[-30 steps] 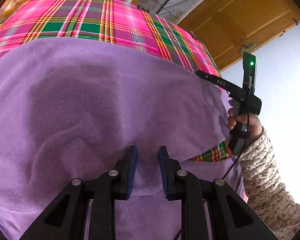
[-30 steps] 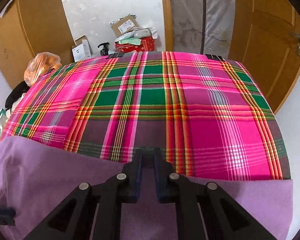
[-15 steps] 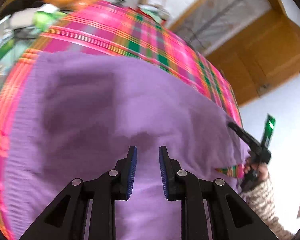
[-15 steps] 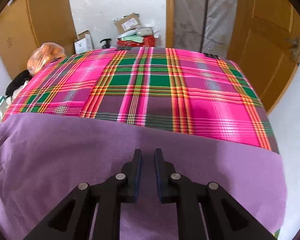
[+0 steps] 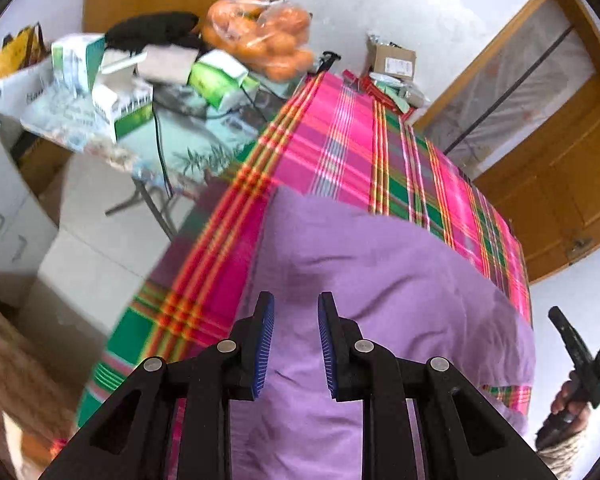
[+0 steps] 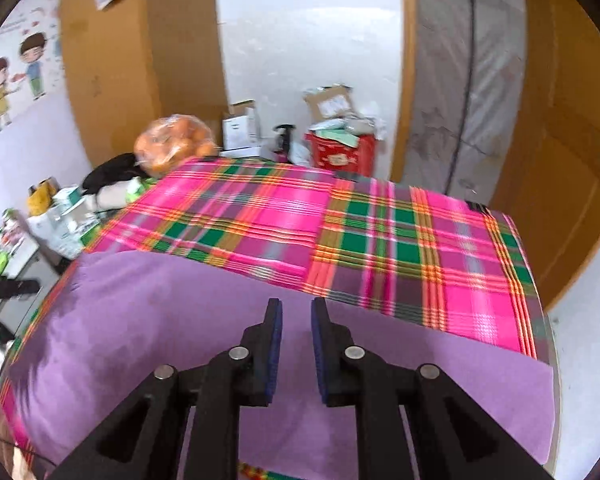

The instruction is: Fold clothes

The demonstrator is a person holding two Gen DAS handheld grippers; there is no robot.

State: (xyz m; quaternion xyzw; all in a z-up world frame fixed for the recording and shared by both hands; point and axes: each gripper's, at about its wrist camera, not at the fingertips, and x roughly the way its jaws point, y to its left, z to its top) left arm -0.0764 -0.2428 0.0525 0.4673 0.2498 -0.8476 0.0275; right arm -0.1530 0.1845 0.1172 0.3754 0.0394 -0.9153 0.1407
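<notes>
Centrally, a purple garment (image 5: 380, 300) lies spread on a table covered by a pink, green and orange plaid cloth (image 5: 352, 152). The garment occupies the near part of the table, reaching the near edge; its far edge runs across the plaid roughly parallel to the table's far edge, leaving the far half of the cloth bare. In the right wrist view the same garment (image 6: 180, 320) shows a straight folded edge toward the far side and a squared corner at the near right edge of the table. Soft creases show in its surface in the left wrist view.

Left gripper (image 5: 296, 344): fingers apart, blue pads facing each other with a clear gap, nothing between them; it hovers above the garment near the table's left edge. Right gripper (image 6: 293, 350): fingers likewise apart and empty, above the near middle of the garment. The right gripper also appears at the right border of the left wrist view, held by a hand (image 5: 568, 404) beyond the table's right edge.

Beyond the left edge of the table stands a side table (image 5: 188, 136) carrying boxes and a bag of oranges (image 5: 260, 36). Past the far edge, cardboard boxes (image 6: 332, 100) and a red box (image 6: 340, 156) rest against the wall, beside a wooden door (image 6: 560, 140).
</notes>
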